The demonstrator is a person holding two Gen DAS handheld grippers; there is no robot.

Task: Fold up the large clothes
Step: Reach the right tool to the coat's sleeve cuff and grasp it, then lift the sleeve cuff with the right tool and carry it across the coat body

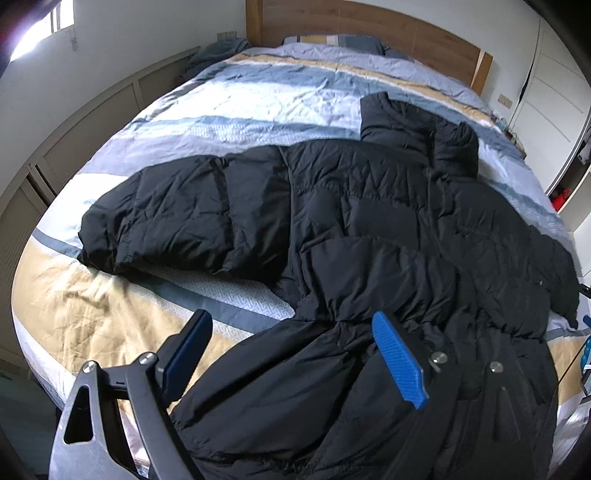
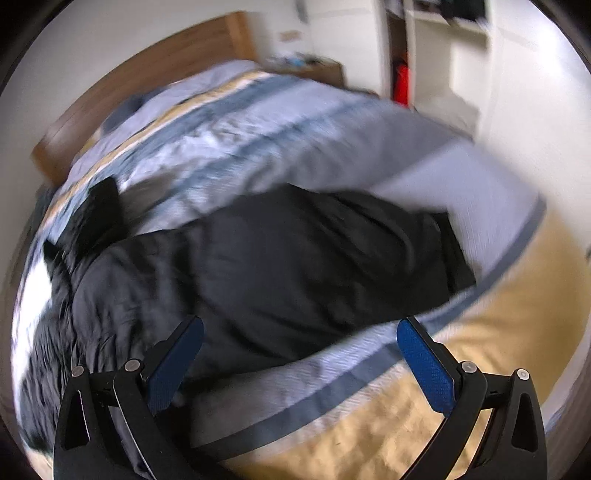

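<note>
From the left wrist view, a wide bed (image 1: 155, 122) with a quilt striped in blue, white and tan fills the scene, with a wooden headboard (image 1: 369, 26) at its far end. Bare quilt lies open on the bed's far half and along its near left edge, where the mattress rounds off toward a panelled wall (image 1: 74, 122). A black puffer coat (image 1: 369, 221) lies spread across the bed's near half, quilted and wrinkled, one sleeve stretched out to the left and its collar pointing toward the headboard. The left gripper (image 1: 291, 332) hovers over the coat's lower part near the bed's near edge, its blue-padded fingers (image 1: 397, 354) spread wide apart with nothing between them. The coat's hem runs out of the bottom of the view, and its right side is cut off near the bed's right edge. From the right wrist view, everything is smeared by motion blur. The same coat (image 2: 277, 266) shows as a dark mass on the bed (image 2: 480, 369), with open tan and blue quilt to its right. The right gripper (image 2: 301, 334) hangs above the coat's near edge, fingers (image 2: 424, 369) wide apart and empty. The coat's seams are too blurred to make out here.
</note>
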